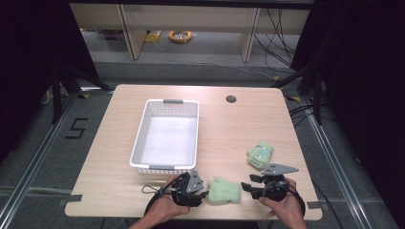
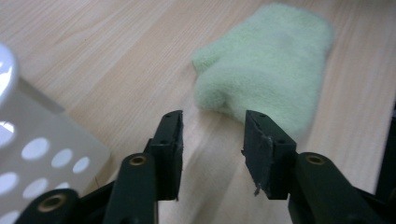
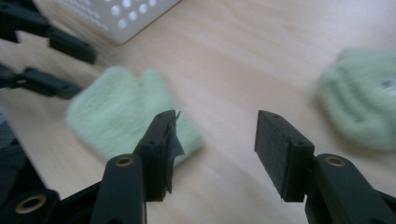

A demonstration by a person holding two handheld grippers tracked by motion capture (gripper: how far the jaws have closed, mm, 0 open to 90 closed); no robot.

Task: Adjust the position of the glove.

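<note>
A flat light green mitten (image 1: 224, 191) lies on the wooden table near its front edge, between my two grippers. My left gripper (image 1: 204, 193) sits just left of it, open; in the left gripper view the jaws (image 2: 212, 121) are apart over bare wood, with the mitten (image 2: 266, 65) just beyond them. My right gripper (image 1: 247, 183) is to the mitten's right, also open (image 3: 217, 121) with nothing between its pads. The mitten (image 3: 126, 116) lies behind its left jaw. A second, bunched green mitten (image 1: 260, 153) rests farther back on the right (image 3: 362, 105).
A white perforated basket (image 1: 139, 138) stands empty at the table's middle left, close behind my left hand (image 2: 28, 140). A round cable hole (image 1: 231, 99) is at the back right. The table's front edge runs right under both hands.
</note>
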